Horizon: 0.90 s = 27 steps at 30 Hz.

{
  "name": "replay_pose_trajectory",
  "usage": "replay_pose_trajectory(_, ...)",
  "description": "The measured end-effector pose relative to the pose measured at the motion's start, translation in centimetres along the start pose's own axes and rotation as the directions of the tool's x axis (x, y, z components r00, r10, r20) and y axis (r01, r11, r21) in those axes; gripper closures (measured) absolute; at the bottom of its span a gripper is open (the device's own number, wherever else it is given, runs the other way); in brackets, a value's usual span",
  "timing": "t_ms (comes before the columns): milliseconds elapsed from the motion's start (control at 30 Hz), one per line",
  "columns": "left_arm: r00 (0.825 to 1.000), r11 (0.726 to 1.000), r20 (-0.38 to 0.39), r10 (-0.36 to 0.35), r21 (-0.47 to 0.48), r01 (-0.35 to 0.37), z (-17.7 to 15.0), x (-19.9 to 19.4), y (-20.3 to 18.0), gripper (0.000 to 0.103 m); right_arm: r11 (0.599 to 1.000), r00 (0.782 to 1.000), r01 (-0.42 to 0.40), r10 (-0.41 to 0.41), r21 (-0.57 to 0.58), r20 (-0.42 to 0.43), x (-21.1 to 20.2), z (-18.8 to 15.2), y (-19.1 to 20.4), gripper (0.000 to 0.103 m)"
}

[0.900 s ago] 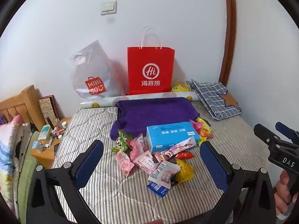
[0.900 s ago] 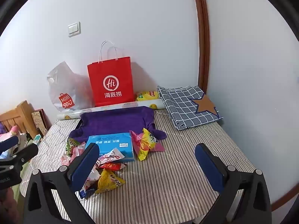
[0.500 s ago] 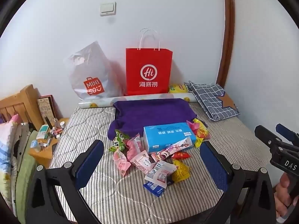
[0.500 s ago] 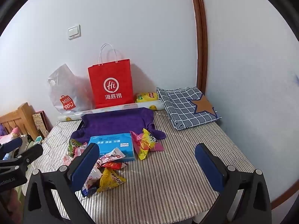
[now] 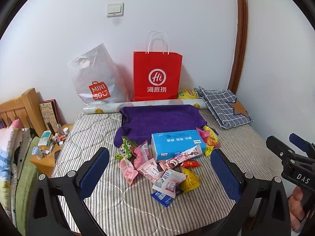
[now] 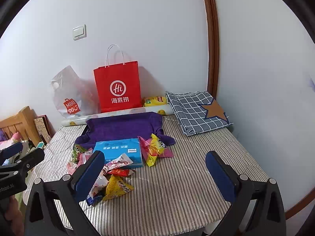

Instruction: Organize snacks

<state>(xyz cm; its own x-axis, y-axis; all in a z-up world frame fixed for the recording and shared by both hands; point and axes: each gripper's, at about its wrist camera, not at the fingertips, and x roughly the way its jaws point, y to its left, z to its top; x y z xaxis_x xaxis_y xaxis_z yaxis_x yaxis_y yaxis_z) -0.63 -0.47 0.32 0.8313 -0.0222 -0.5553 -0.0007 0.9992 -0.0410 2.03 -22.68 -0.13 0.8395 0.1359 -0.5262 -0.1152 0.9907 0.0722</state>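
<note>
one striped mattress [image 5: 242, 143] fills both views, with a purple towel [image 5: 161, 118] spread near the wall, a red paper bag [image 5: 157, 76] and a clear plastic bag [image 5: 94, 78] upright behind it, and a folded checked cloth [image 6: 196, 112] in the right corner; a blue tissue box [image 5: 175, 143] lies at the towel's front edge, and the snacks [image 5: 157, 169] lie scattered around and in front of it (some touching the box); left gripper [image 5: 159, 167] and right gripper [image 6: 155, 174] hover above the near edge, fingers spread fully wide, holding nothing
</note>
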Motion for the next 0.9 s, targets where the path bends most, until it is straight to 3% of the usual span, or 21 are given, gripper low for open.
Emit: replay_pose_trajectory(900, 1.0, 1.0, 0.008, 0.0, -0.006, 0.0, -0.1, -0.32, 0.16, 0.001, 1.0, 1.0, -0.018, 0.019, -0.01, 0.022, -0.8, -0.05, 0.45, 0.0)
